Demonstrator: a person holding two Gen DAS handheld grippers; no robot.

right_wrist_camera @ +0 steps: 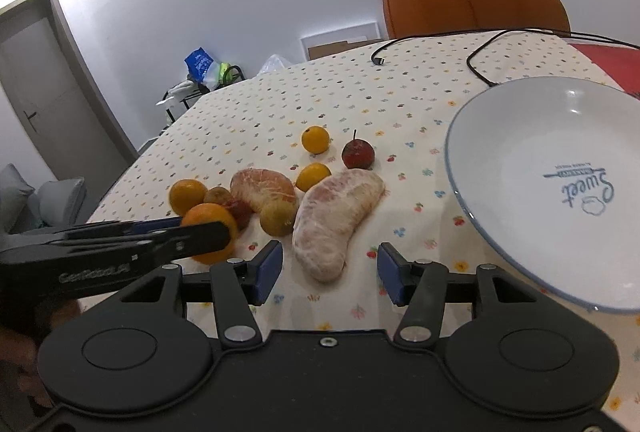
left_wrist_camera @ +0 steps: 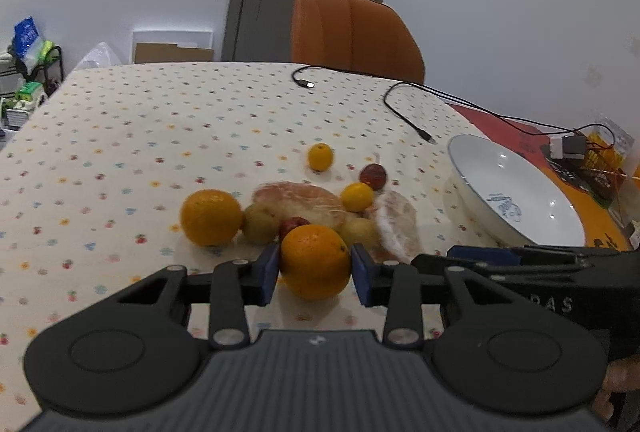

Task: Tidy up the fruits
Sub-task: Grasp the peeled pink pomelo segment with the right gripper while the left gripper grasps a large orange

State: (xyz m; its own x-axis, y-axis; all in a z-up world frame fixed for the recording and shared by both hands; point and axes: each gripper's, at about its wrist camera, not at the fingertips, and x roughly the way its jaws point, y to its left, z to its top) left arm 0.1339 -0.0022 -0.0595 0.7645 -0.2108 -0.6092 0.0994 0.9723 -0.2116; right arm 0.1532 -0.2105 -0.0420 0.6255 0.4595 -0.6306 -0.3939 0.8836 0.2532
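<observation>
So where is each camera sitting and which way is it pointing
Left wrist: rides the left hand-held gripper, facing forward over the table; its blue pads flank an orange; the other gripper's body and a hand show at right.
Right wrist: rides the right hand-held gripper, jaws open before a pomelo segment; the left one reaches in from its left.
Shared: fruit pile, white plate, orange chair, cables.
</observation>
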